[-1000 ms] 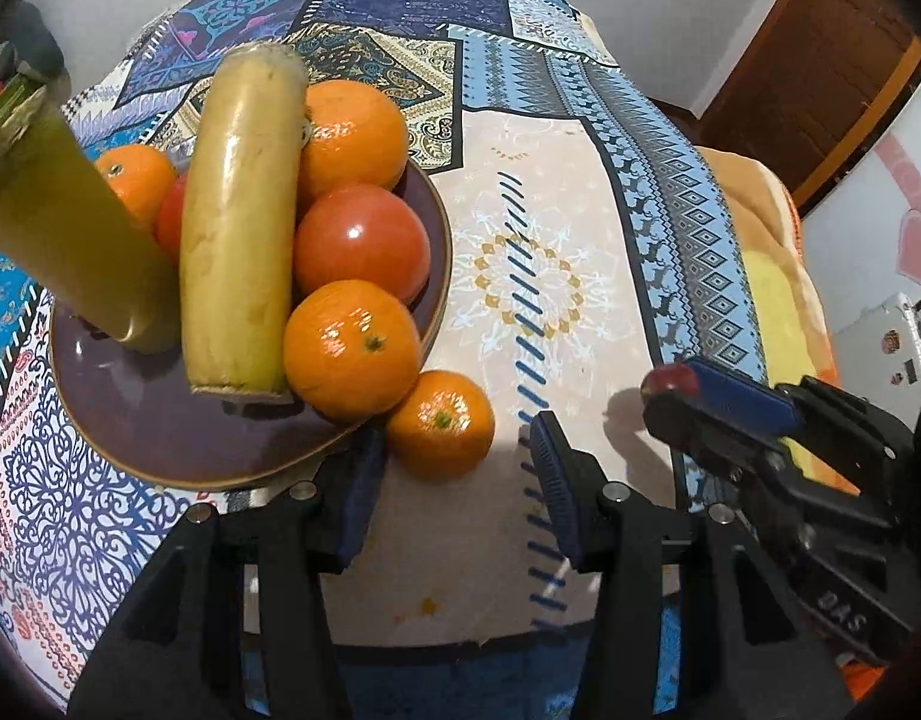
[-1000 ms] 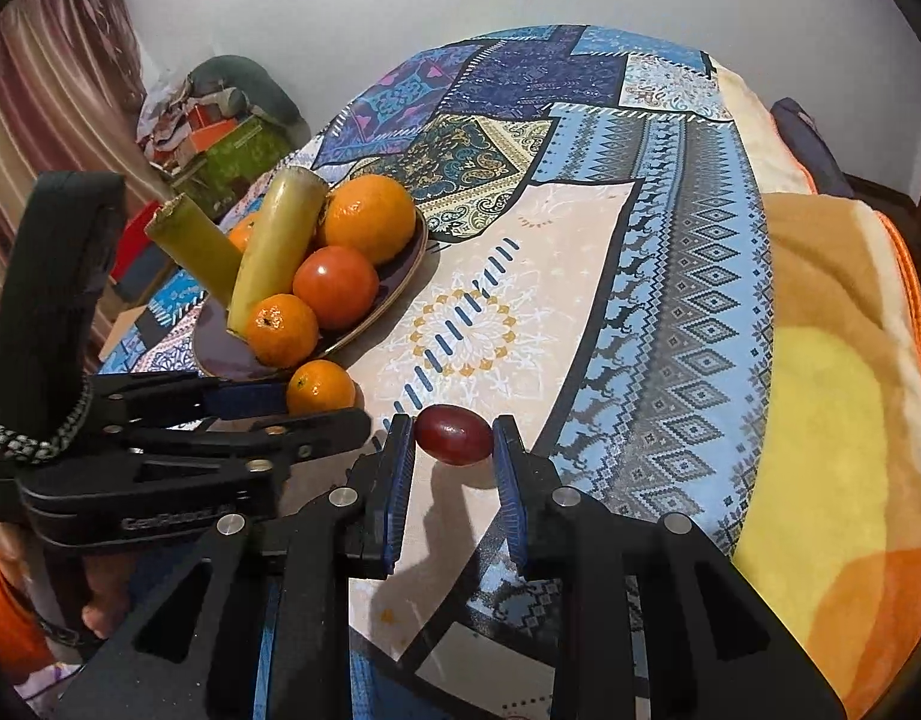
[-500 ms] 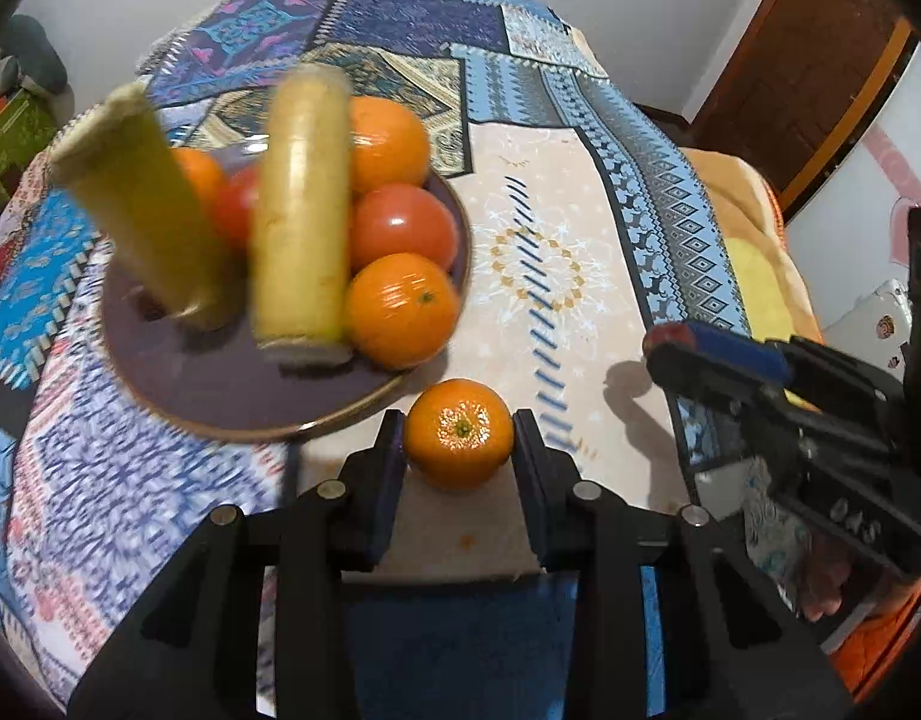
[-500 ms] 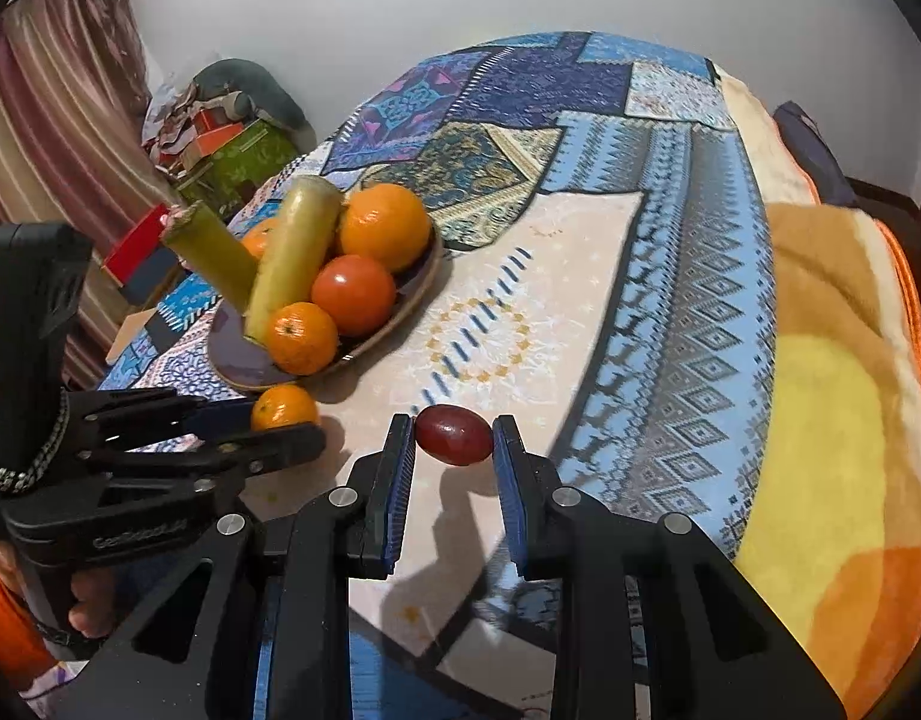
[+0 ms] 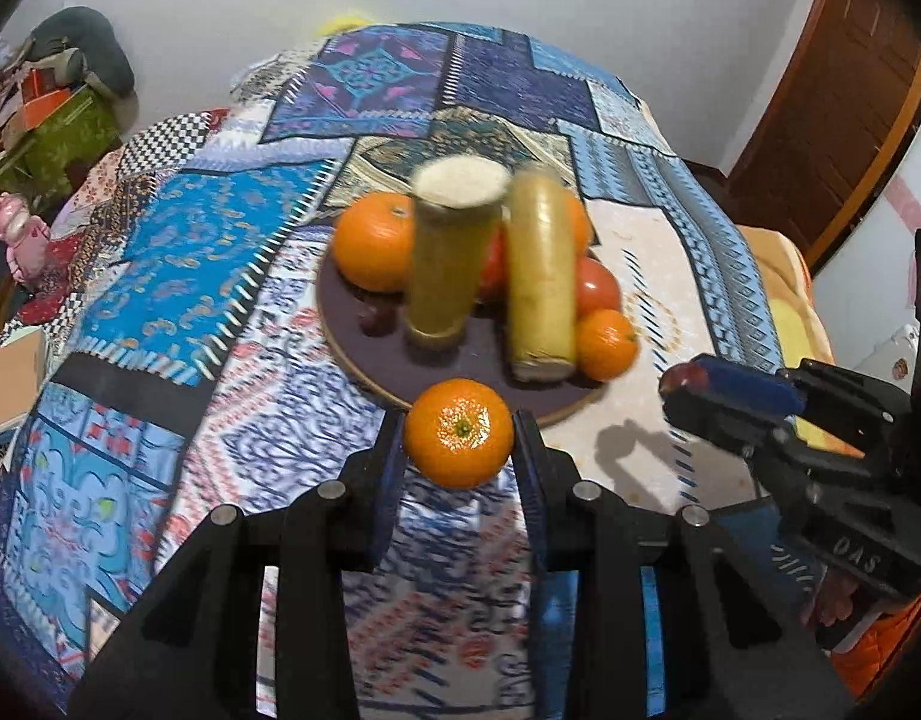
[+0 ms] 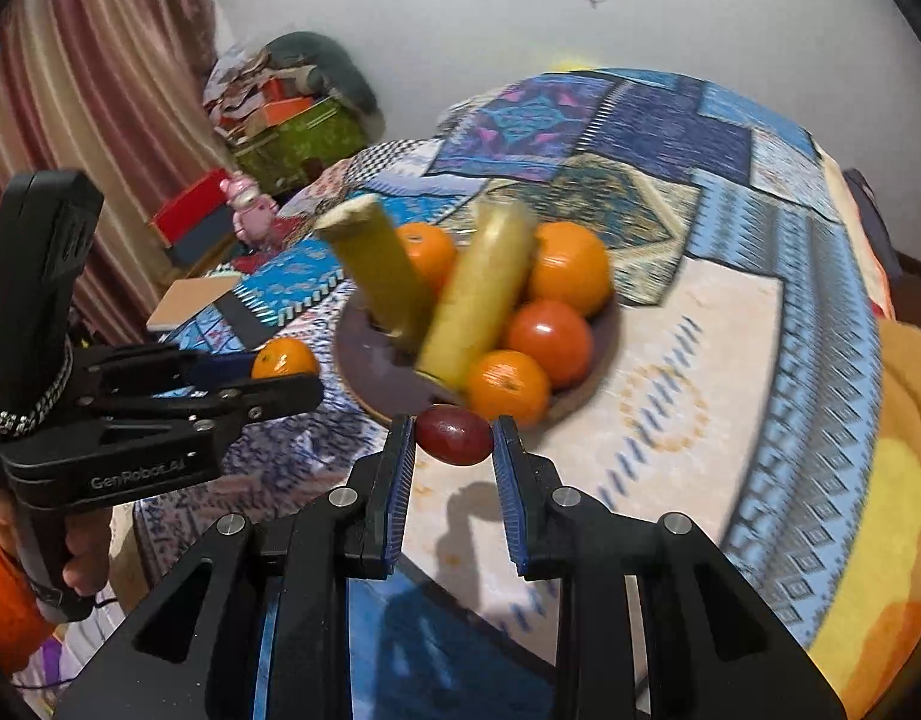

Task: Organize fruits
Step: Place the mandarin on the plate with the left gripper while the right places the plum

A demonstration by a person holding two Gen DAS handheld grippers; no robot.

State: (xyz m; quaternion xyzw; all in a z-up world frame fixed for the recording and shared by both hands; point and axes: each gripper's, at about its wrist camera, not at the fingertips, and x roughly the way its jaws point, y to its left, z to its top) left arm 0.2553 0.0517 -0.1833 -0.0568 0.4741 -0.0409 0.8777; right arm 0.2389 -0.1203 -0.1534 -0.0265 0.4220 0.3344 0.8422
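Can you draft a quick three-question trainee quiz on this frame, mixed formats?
1. True or false: the left claw is shut on a mandarin.
2. What does the right claw hold? A) tomato B) dark red fruit C) cane piece
3. Fill in: the two yellow-green cane pieces lean on the fruit in the ___.

Key
1. True; the pads press on both of its sides.
2. B, the dark red fruit, held short of the plate.
3. plate
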